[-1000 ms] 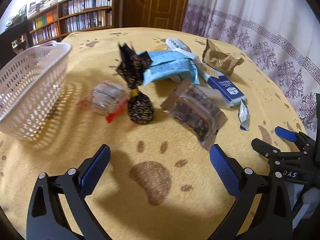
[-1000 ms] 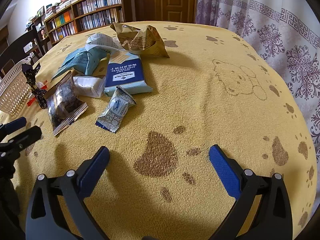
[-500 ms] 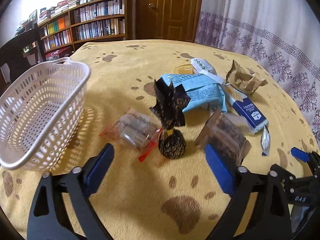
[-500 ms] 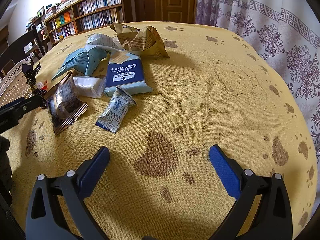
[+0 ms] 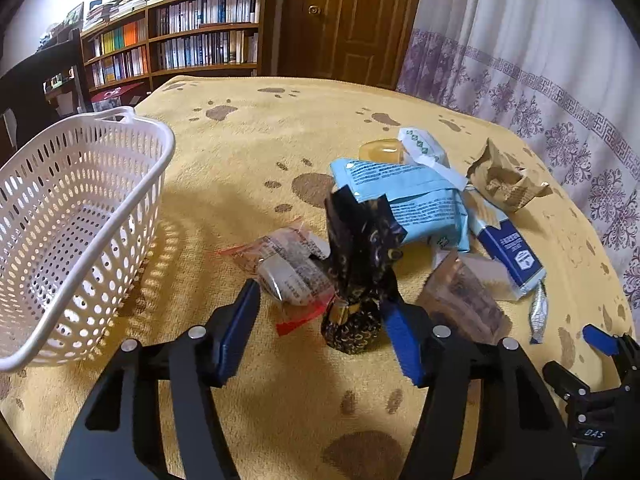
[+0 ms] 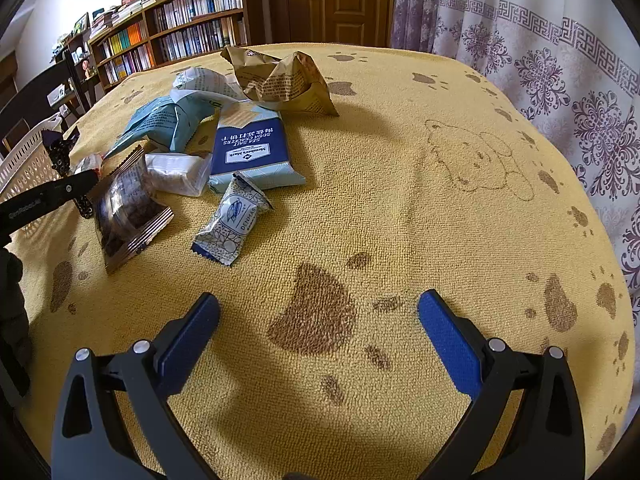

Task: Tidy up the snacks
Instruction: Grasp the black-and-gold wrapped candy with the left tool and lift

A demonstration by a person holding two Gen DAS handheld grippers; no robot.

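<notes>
Closer now than a second back: left claw (image 5: pixel 320 320) has advanced on the snack pile, and its blue pads bracket the dark gold-printed pouch (image 5: pixel 354 320), jaws apart, nothing gripped yet. Pouch stands upright on its round base, twisted top pointing up, so I judge it the easiest first pick. Clear red-edged packet (image 5: pixel 288 268) lies just behind the left pad, touching or nearly touching the pouch; a closing grip could catch it.

Right claw (image 6: pixel 318 320) hangs released over bare yellow paw-print cloth (image 6: pixel 420 208), holding nothing, parked clear of the work.

Next out: brown cookie pack (image 6: pixel 126 212), small Denmark sachet (image 6: pixel 232 220), blue soda cracker pack (image 6: pixel 250 152). Farther: light-blue bag (image 5: pixel 404 196), crumpled brown paper bag (image 6: pixel 280 80).

White basket (image 5: pixel 80 224) sits empty at left, well apart from the pile; presumably the destination. Nothing sorted yet.
</notes>
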